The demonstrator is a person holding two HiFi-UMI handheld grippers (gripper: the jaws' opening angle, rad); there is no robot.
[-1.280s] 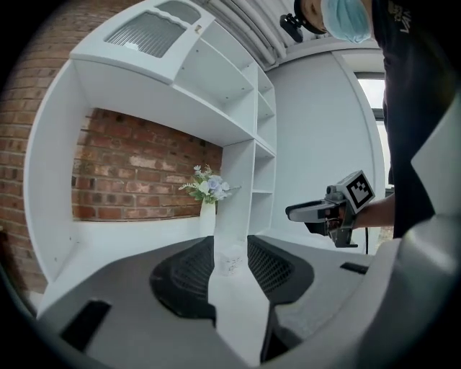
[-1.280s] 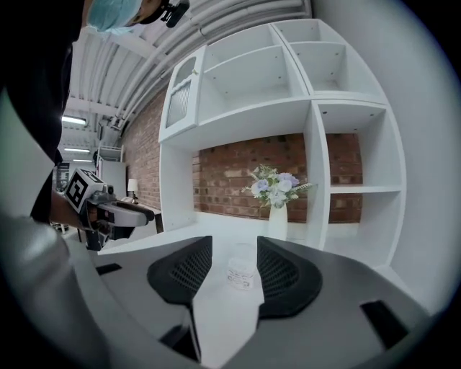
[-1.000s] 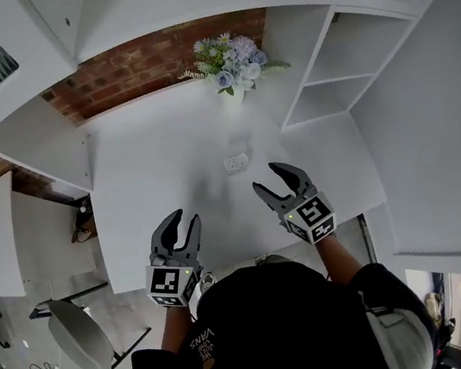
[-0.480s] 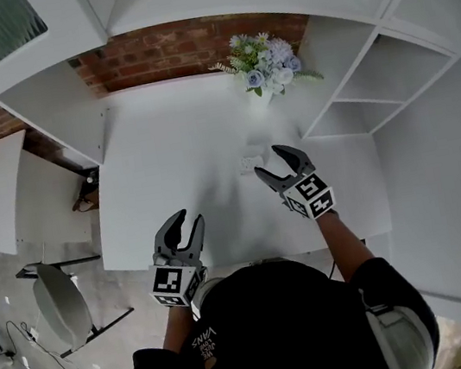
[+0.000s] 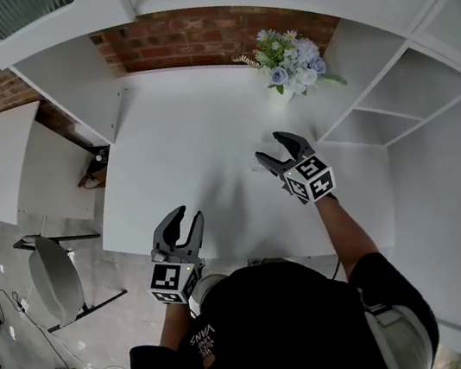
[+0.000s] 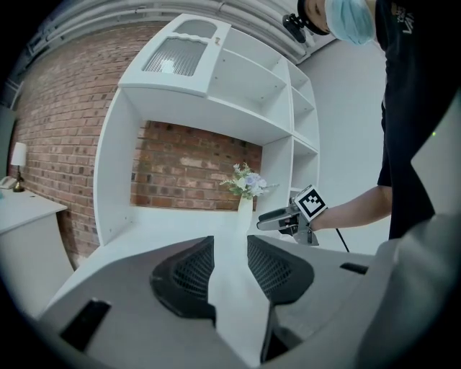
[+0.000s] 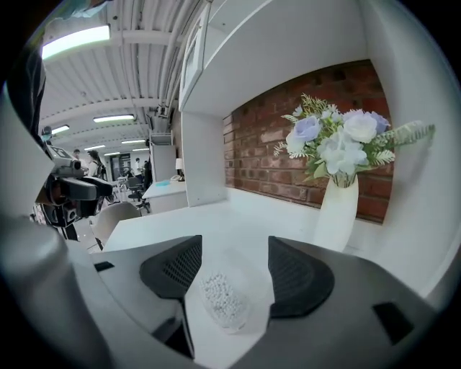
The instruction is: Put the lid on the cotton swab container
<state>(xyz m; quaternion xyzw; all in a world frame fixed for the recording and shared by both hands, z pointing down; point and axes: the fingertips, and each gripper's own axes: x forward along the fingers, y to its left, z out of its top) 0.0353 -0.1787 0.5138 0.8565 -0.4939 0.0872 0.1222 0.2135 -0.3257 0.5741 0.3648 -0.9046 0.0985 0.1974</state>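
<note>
1. Between the pads of the right gripper (image 7: 234, 254) sits the cotton swab container (image 7: 223, 299), a clear little tub with the white swab tips showing through the plastic. It's down on the white desk (image 5: 174, 136), low in the gap and a bit nearer the left-hand pad.
2. That gripper's jaws are spread really wide. The tub is just parked between them and neither pad is squeezing it, so nothing's actually held.
3. Way back and off to the left of it, the left gripper (image 5: 188, 217) hangs over the desk's front edge, close to the person's body. Its jaws are parted too, with a narrower gap, and only bare desktop shows between the pads.
4. Ahead of the right gripper and over to its right there's a white vase (image 7: 337, 212) standing upright, stuffed with pale blue and white flowers (image 7: 335, 140). It's right up against the brick wall (image 7: 259, 155) at the back of the desk.
5. Further right of the right gripper, the white shelf unit (image 5: 391, 100) has open cubbies facing the desk, and more white shelving runs overhead.
6. Looking along the left gripper, the right one is out ahead and to the right, held roughly level just above the desktop. The person's bare forearm (image 6: 360, 209) trails behind it.
</note>
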